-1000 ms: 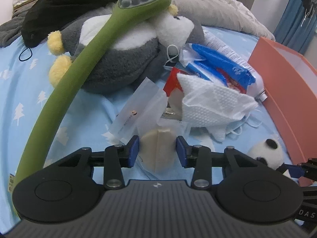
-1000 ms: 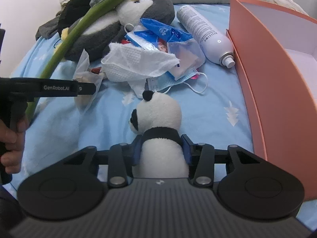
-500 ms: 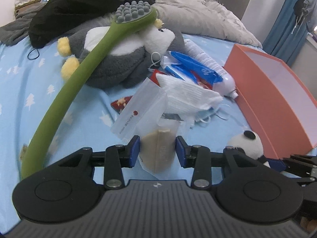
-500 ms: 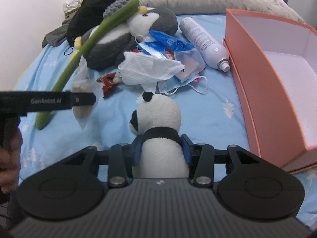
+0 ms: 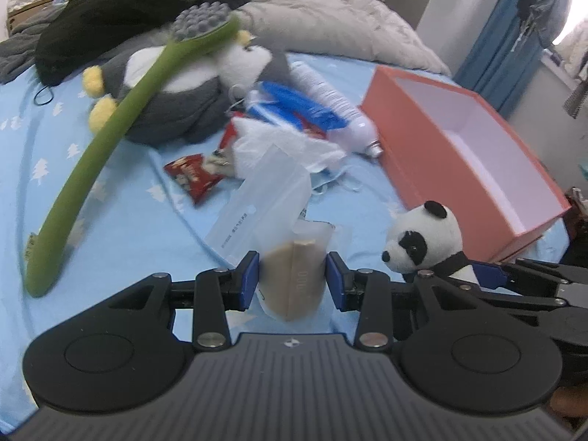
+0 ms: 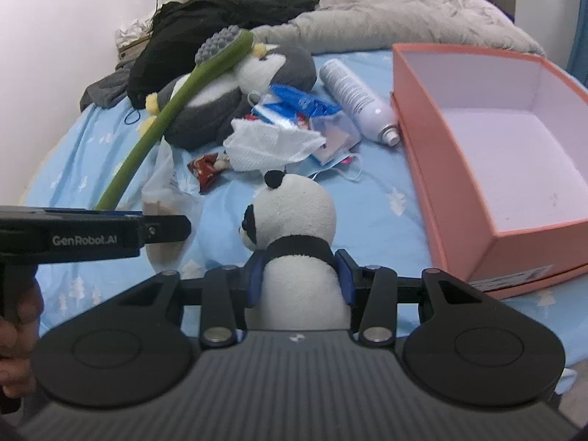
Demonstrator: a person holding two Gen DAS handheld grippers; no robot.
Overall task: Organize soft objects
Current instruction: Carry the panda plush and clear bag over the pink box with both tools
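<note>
Bare blue sheet point(image 6: 371, 220) lies left of the open orange box point(image 6: 433, 169). Right gripper point(image 6: 299, 275) clamps a black-and-white panda point(image 6: 294, 220) there; left gripper point(image 5: 292, 279) clamps a beige bagged mask point(image 5: 294, 279).

Each gripper, the left gripper point(image 5: 292, 279) and the right gripper point(image 6: 299, 275), is matte black plastic with a ribbed grey-black deck bearing a small white emblem, flanked by two round discs. Black link arms with silver screws lead to the fingers point(image 5: 248, 279), which carry blue pads. The side of the left one reads "GenRobot.AI" in white letters, above a black pistol handle.
</note>
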